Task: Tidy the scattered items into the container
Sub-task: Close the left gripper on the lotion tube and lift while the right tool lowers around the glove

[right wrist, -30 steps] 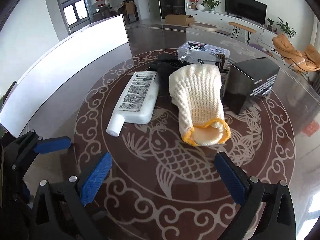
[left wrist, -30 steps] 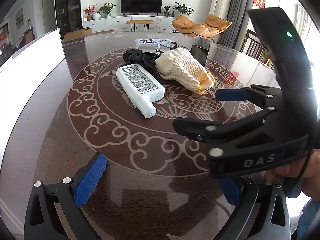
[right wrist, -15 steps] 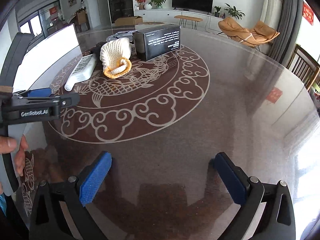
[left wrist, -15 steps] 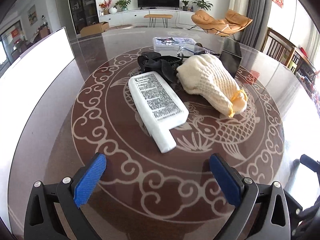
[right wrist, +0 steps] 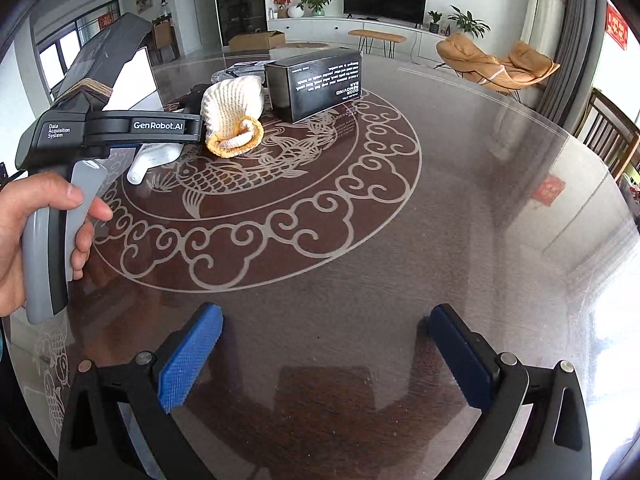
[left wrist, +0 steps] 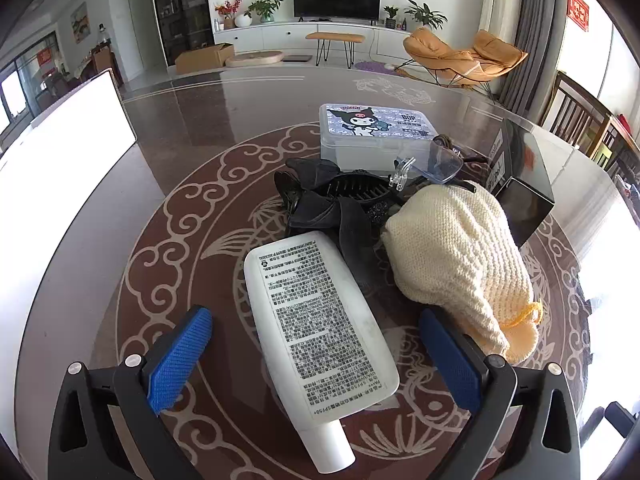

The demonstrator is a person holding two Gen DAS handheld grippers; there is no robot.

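The white sunscreen tube (left wrist: 320,332) lies flat on the glass-topped table (left wrist: 120,200), cap toward me, and my left gripper (left wrist: 316,360) has its blue pads spread wide on either side of the tube's lower half; I see no pad touching it. Just right of the tube rests the cream knitted glove (left wrist: 456,256) with its yellow cuff, close to the right pad (left wrist: 448,364). Behind the tube sits a black hair claw clip (left wrist: 332,196), and past it a pair of clear glasses (left wrist: 436,164) lies against the lidded plastic box (left wrist: 372,136) with a cartoon print. A black carton (left wrist: 524,184) stands to the right of the glove.

My right gripper (right wrist: 324,360) hangs over bare tabletop well away from the pile, fingers apart and empty. From there I see a hand (right wrist: 36,236) gripping the left tool's handle, with the glove (right wrist: 230,114) and black carton (right wrist: 316,80) beyond.
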